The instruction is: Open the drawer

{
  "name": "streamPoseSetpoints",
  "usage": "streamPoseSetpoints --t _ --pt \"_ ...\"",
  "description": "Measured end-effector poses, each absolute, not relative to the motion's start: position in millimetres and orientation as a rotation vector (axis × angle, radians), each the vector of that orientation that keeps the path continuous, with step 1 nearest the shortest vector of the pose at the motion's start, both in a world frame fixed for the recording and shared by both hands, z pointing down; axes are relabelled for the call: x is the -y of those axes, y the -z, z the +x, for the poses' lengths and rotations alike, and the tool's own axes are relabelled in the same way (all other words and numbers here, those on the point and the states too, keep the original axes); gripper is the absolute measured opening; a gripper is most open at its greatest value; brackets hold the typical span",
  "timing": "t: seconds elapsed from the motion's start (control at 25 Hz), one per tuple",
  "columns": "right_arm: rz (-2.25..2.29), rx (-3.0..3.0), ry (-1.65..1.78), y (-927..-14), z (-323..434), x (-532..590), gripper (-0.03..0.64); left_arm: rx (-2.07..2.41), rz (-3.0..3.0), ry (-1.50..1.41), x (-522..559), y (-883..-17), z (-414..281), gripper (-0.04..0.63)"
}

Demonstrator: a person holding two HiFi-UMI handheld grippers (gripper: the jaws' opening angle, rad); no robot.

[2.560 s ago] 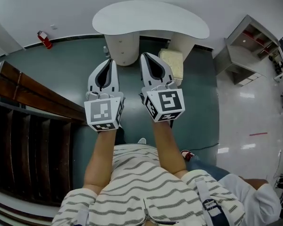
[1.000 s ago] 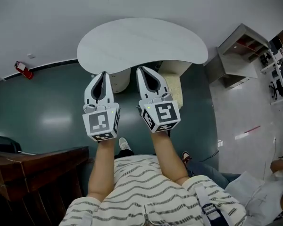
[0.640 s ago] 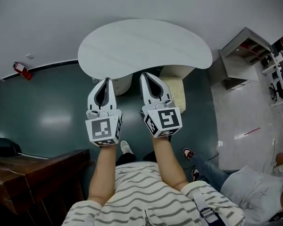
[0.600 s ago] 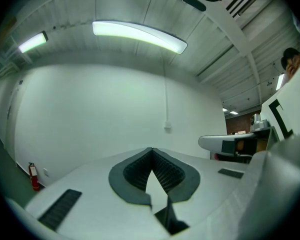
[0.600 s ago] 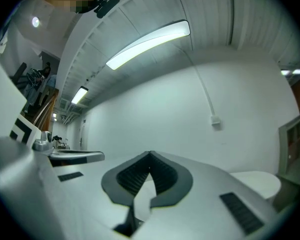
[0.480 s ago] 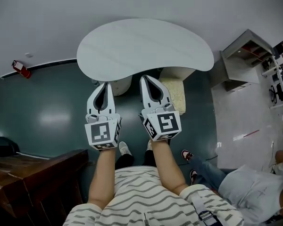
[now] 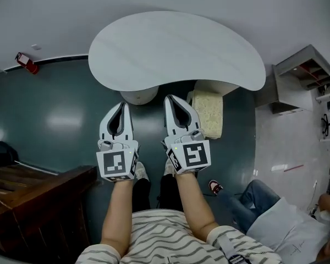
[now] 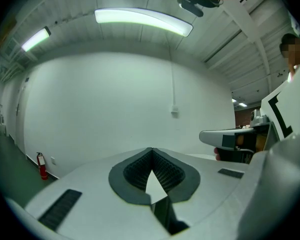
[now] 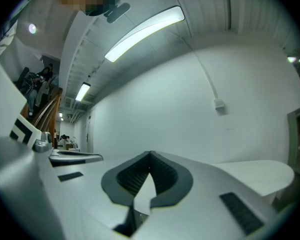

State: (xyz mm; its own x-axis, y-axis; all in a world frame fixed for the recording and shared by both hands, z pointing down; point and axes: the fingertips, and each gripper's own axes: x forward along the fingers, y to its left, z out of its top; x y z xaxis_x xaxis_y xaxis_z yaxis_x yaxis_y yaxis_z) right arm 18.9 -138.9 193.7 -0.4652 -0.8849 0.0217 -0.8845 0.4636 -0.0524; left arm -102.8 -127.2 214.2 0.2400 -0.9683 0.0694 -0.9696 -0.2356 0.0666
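Both grippers have sunk lower than a second ago, and their tips now sit short of the table edge instead of overlapping it.
Left gripper (image 7: 120, 104) and right gripper (image 7: 174, 99) are side by side, each with its jaws clenched together on nothing. Honestly can't tell where the drawer is; no drawer front shows up in any view. What's ahead is the white kidney-shaped table (image 7: 176, 45), with its round pedestal (image 7: 139, 97) just past the left gripper's tips and pretty much in its way. A cream box (image 7: 208, 113) sits under the table's right side, just beside the right gripper. Off to the right there's a grey shelf unit (image 7: 300, 78), a red fire extinguisher (image 7: 24, 61) far left by the wall, dark wooden furniture (image 7: 38, 183) lower left, and another person (image 7: 275, 224) sitting at lower right.
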Motion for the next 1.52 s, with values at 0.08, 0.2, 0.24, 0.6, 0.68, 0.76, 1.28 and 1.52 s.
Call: streamPoseSetpoints --t 0.08,0.2,0.24,0.6,0.68,0.76,1.28,1.52 --pt "-1.617 -2.7 0.095 -211.7 21.1 146.3 0.014 1.882 2.385 -0.038 132.9 -230.0 -97.9 0.003" --pt "-1.609 -2.715 0.126 -239.0 22.6 157.1 0.014 1.881 2.375 -0.019 142.5 -250.5 -92.5 0.003" --pt "-1.609 -2.72 0.133 -248.1 22.6 158.9 0.014 1.883 2.369 -0.008 144.4 -258.4 -92.2 0.003" --pt "-1.612 -2.73 0.147 -322.1 21.9 174.6 0.014 1.895 2.331 -0.035 159.5 -339.4 -93.3 0.003" --pt "-1.608 -2.73 0.168 -339.7 21.2 178.9 0.014 1.908 2.292 -0.037 162.8 -360.4 -97.6 0.003" --pt "-1.622 -2.723 0.181 -356.7 22.6 182.9 0.014 1.923 2.268 -0.053 165.3 -381.1 -101.2 0.003" --pt "-1.671 -2.711 0.22 -442.5 12.4 183.7 0.014 1.914 2.256 0.01 176.1 -458.2 -109.6 0.003" --pt "-1.677 -2.732 0.245 -479.7 12.5 185.1 0.014 1.926 2.268 -0.032 182.4 -494.2 -105.6 0.003"
